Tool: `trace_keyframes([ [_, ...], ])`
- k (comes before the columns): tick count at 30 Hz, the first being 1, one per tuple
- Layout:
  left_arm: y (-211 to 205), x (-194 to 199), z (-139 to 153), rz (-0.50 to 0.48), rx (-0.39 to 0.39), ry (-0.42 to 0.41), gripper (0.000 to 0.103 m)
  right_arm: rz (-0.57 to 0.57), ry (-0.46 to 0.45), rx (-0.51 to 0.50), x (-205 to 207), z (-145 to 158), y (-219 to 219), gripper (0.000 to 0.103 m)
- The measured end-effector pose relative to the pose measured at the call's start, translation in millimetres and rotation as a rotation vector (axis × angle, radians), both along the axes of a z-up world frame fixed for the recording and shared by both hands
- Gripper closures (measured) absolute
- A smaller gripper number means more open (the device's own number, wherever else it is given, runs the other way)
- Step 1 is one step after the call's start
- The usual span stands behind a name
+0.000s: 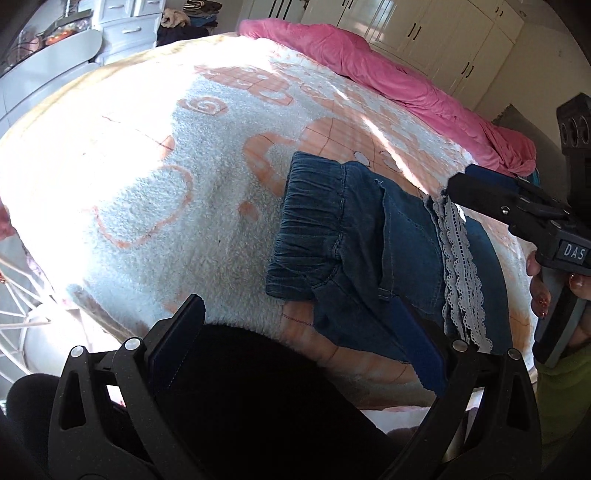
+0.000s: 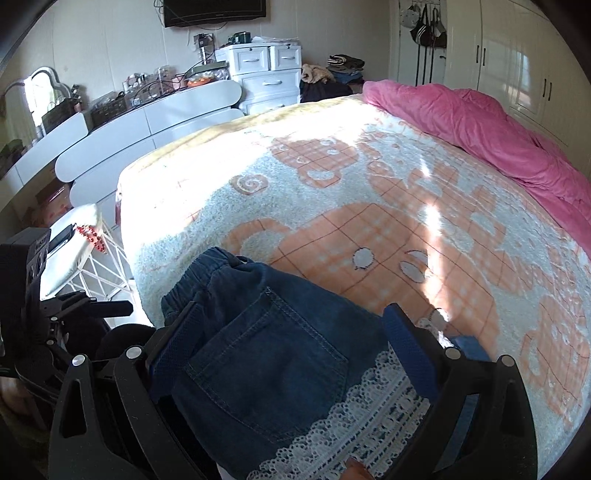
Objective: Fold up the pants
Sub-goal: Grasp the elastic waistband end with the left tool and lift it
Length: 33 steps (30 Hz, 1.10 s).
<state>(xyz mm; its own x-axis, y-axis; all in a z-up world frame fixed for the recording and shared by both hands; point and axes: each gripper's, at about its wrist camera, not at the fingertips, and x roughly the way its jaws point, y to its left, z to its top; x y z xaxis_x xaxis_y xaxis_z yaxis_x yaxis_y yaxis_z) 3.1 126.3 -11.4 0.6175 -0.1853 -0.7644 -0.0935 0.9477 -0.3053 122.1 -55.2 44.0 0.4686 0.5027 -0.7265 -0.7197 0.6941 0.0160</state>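
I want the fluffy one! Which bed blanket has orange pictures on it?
The white fleece blanket under the folded denim pants; the pink blanket behind is plain.

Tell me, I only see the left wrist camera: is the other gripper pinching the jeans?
Observer: No. The right gripper is open, with its fingers on either side of the folded pants.
Operator: Do they have a pocket?
Observer: Yes, a stitched back pocket faces up, next to the lace trim.
Operator: What's on the wall?
Observer: A dark screen, above the white drawers.
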Motion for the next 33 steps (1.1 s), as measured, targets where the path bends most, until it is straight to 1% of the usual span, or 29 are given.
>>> trace_keyframes([
  [5, -3, 3, -9, -0.017, -0.046, 0.006, 0.01, 0.081, 0.032, -0.049, 12, -9, 32, 0.006],
  [9, -7, 9, -10, -0.035, -0.068, 0.005, 0.01, 0.136, 0.057, -0.097, 21, -19, 51, 0.006],
  [14, -14, 21, -16, -0.053, -0.09, 0.024, 0.01, 0.195, 0.096, -0.159, 32, -35, 74, 0.006],
  [16, -15, 25, -19, -0.068, -0.117, 0.021, 0.014, 0.217, 0.115, -0.178, 37, -41, 82, 0.006],
  [17, -16, 26, -19, -0.077, -0.123, 0.02, 0.023, 0.224, 0.124, -0.181, 39, -44, 85, 0.006],
  [19, -16, 29, -23, -0.077, -0.125, 0.026, 0.026, 0.241, 0.148, -0.182, 43, -48, 91, 0.007],
  [21, -12, 30, -26, -0.071, -0.139, 0.031, 0.033, 0.268, 0.176, -0.183, 47, -53, 97, 0.008],
  [23, -11, 30, -26, -0.07, -0.146, 0.027, 0.035, 0.285, 0.204, -0.17, 48, -58, 100, 0.008],
  [25, -11, 29, -26, -0.069, -0.144, 0.022, 0.035, 0.314, 0.241, -0.159, 48, -63, 104, 0.029],
  [26, -13, 29, -26, -0.07, -0.136, 0.022, 0.035, 0.331, 0.258, -0.156, 46, -67, 107, 0.034],
  [27, -14, 29, -26, -0.071, -0.129, 0.022, 0.035, 0.348, 0.269, -0.149, 44, -70, 108, 0.045],
  [29, -15, 25, -26, -0.071, -0.129, 0.017, 0.035, 0.35, 0.257, -0.142, 40, -70, 108, 0.051],
  [30, -15, 24, -26, -0.07, -0.131, 0.015, 0.035, 0.346, 0.26, -0.128, 40, -67, 105, 0.058],
  [31, -15, 23, -25, -0.068, -0.137, 0.01, 0.035, 0.342, 0.264, -0.11, 42, -63, 101, 0.064],
  [33, -16, 19, -19, -0.071, -0.136, -0.006, 0.033, 0.337, 0.271, -0.051, 45, -51, 86, 0.07],
])
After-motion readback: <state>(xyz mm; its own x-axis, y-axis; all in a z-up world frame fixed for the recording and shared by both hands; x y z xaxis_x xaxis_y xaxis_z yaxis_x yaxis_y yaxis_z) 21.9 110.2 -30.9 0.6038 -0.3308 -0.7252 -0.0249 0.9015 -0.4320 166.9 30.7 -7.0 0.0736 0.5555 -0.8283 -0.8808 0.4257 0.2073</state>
